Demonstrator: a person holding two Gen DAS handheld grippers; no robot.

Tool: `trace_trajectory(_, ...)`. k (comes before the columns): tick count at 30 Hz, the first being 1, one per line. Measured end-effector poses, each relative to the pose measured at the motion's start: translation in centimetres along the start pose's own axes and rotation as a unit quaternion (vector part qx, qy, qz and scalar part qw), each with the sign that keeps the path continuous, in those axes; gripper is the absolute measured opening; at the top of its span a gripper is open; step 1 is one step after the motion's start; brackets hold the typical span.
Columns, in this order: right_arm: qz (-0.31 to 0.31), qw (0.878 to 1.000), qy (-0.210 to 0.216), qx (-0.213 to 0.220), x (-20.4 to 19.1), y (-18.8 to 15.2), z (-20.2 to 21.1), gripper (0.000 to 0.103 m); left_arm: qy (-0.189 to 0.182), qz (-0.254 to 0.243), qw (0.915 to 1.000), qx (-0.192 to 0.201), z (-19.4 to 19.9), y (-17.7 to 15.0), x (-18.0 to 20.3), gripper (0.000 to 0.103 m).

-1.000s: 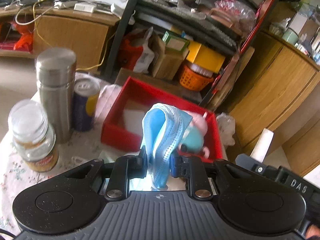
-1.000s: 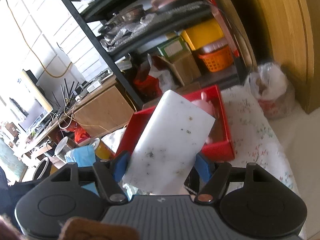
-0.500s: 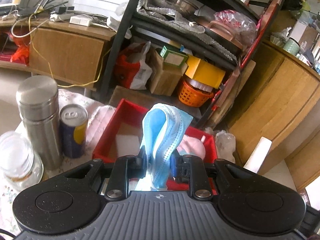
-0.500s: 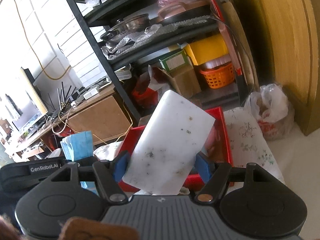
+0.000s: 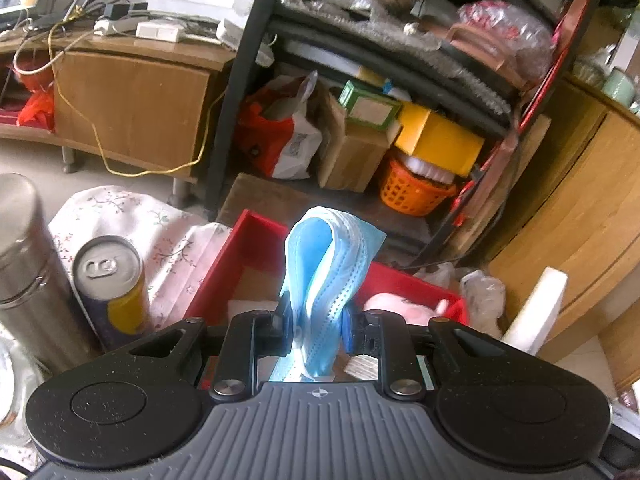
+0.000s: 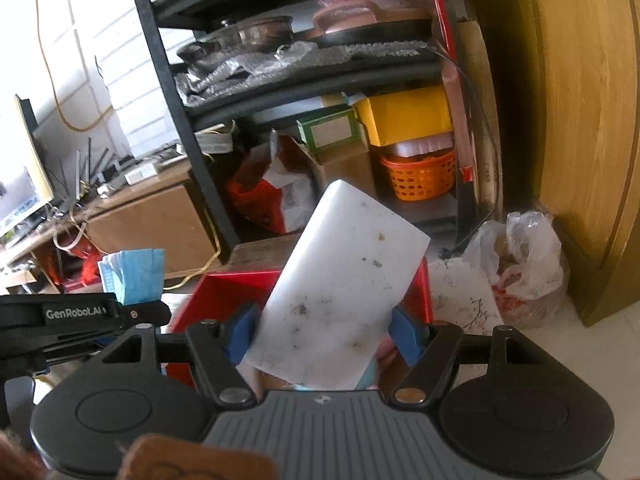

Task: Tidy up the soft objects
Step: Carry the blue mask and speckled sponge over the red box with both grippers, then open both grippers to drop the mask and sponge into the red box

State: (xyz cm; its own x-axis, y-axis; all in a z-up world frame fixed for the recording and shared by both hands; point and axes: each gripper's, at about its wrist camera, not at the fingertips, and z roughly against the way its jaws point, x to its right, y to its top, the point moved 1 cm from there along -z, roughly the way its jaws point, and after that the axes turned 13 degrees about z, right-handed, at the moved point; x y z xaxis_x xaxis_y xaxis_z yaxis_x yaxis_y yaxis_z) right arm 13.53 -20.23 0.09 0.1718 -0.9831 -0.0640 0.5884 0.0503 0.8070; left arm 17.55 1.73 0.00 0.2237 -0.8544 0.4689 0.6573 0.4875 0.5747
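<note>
Left gripper (image 5: 316, 330): pinched on blue face mask (image 5: 328, 264); limp, light, held at its fold
Right gripper (image 6: 324, 334): clamped across white sponge block (image 6: 340, 280); squashy, light, held across its width
Red tray (image 5: 224, 272): beyond both, on the table; pink plush toy (image 5: 396, 304) inside

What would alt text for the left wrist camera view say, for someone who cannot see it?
A handheld left gripper is shut on a folded blue face mask, held above a red box that contains a pink soft toy. A drink can and steel flask stand at left; cluttered shelves lie behind.
</note>
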Motion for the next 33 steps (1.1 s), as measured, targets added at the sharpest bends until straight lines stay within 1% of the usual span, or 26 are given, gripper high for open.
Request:
trace_trajectory(4,0.012,1.000,-0.012,-0.018,0.5,0.0,-2.0,0.042,0.011,-0.003,0.9999,-0.008,-1.9,0.1,0.0,0.025)
trace_trajectory(5,0.015,0.999,-0.014,-0.026,0.5,0.0,-2.6,0.042,0.013,-0.004,0.9999,-0.009,-2.4,0.1,0.0,0.027)
trace_trajectory(6,0.016,0.999,-0.018,-0.032,0.7,0.0,-3.1,0.042,0.015,-0.005,0.9998,-0.009,-2.7,0.1,0.1,0.032)
trace_trajectory(8,0.020,0.999,-0.026,-0.038,0.8,0.1,-3.9,0.043,0.016,-0.011,0.9997,-0.011,-3.3,-0.1,0.2,0.036)
trace_trajectory(9,0.026,0.998,-0.029,-0.046,0.8,0.1,-4.3,0.044,0.018,-0.013,0.9997,-0.013,-3.5,-0.2,0.3,0.040)
trace_trajectory(10,0.028,0.998,-0.035,-0.051,0.8,0.1,-4.6,0.044,0.021,-0.015,0.9996,-0.015,-3.7,-0.3,0.2,0.048)
trace_trajectory(11,0.030,0.997,-0.040,-0.055,0.8,0.0,-4.9,0.047,0.024,-0.017,0.9994,-0.017,-3.9,-0.4,0.2,0.057)
trace_trajectory(13,0.037,0.997,-0.039,-0.063,0.8,-0.1,-5.3,0.049,0.027,-0.022,0.9993,-0.013,-3.8,-0.5,0.2,0.061)
trace_trajectory(16,0.041,0.996,-0.046,-0.069,0.7,-0.2,-5.5,0.052,0.029,-0.020,0.9993,-0.011,-3.5,-0.4,0.0,0.074)
trace_trajectory(17,0.044,0.996,-0.046,-0.070,0.5,-0.2,-5.5,0.053,0.028,-0.021,0.9993,-0.009,-3.3,-0.4,0.0,0.076)
trace_trajectory(20,0.049,0.995,-0.049,-0.067,0.3,-0.1,-5.1,0.054,0.030,-0.020,0.9993,-0.007,-2.9,-0.3,-0.1,0.078)
trace_trajectory(24,0.054,0.995,-0.055,-0.062,0.1,0.1,-4.6,0.057,0.031,-0.016,0.9993,-0.013,-2.3,-0.5,-0.3,0.079)
trace_trajectory(29,0.063,0.994,-0.063,-0.055,-0.3,0.1,-3.6,0.057,0.030,-0.010,0.9994,-0.014,-1.2,-0.9,-0.7,0.079)
trace_trajectory(33,0.065,0.995,-0.058,-0.050,-0.6,-0.1,-2.6,0.058,0.026,-0.018,0.9994,-0.014,0.1,-1.4,-0.9,0.079)
